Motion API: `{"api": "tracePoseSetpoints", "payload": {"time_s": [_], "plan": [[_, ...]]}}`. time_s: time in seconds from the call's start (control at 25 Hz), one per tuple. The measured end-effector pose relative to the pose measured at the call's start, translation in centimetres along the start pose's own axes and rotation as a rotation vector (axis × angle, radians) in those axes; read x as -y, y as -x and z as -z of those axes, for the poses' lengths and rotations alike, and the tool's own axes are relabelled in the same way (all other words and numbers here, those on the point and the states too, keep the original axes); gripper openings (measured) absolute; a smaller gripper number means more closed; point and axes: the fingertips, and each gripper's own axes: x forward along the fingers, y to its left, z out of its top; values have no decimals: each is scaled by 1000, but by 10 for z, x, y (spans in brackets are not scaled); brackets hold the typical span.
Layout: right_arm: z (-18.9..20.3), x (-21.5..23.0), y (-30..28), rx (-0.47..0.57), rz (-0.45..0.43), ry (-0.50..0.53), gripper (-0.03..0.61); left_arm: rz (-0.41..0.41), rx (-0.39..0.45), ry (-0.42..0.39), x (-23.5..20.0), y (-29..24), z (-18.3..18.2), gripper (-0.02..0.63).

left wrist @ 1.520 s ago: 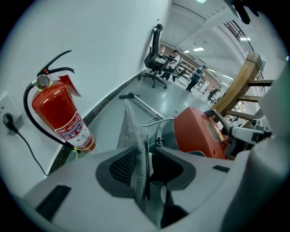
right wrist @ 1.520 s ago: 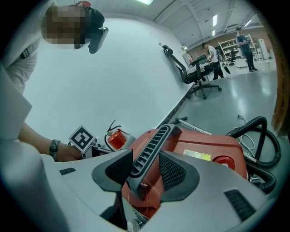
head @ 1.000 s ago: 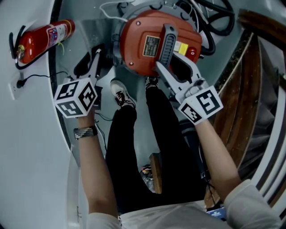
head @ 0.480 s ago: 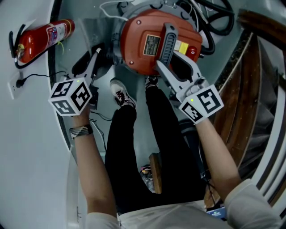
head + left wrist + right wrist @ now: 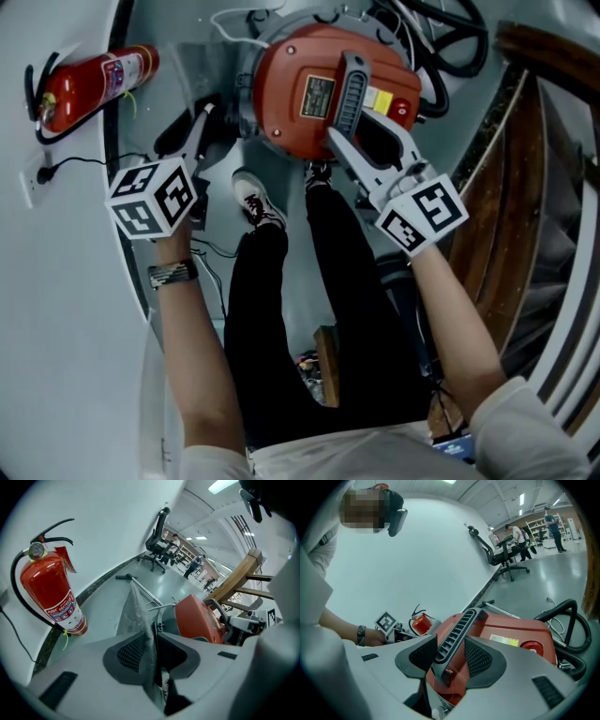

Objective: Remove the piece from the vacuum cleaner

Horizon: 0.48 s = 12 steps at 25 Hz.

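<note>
Grey cloth (image 5: pixel 137 613) pinched, left gripper (image 5: pixel 154 641) jaws just closing; right gripper (image 5: pixel 451 655) holds handle (image 5: pixel 458 629).

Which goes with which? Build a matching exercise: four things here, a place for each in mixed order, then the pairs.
1 fire extinguisher
2 handle
3 grey cloth
4 black hose

A between the right gripper's jaws
B between the left gripper's jaws
C standing against the white wall
D looped beside the red vacuum cleaner

Pairs: 1-C, 2-A, 3-B, 4-D. The left gripper's jaws have just been closing, with the grey cloth between them.
</note>
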Motion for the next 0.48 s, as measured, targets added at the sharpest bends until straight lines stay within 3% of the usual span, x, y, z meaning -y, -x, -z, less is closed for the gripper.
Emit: {"api": "tracePoseSetpoints", "payload": {"time_s": [0.28, 0.48], "plan": [[0, 0, 0, 8, 8, 9, 193, 63, -14, 14, -1, 0, -1, 73], [0, 0, 0, 7, 5, 7, 193, 67, -63, -45, 1, -1, -2, 38]]}}
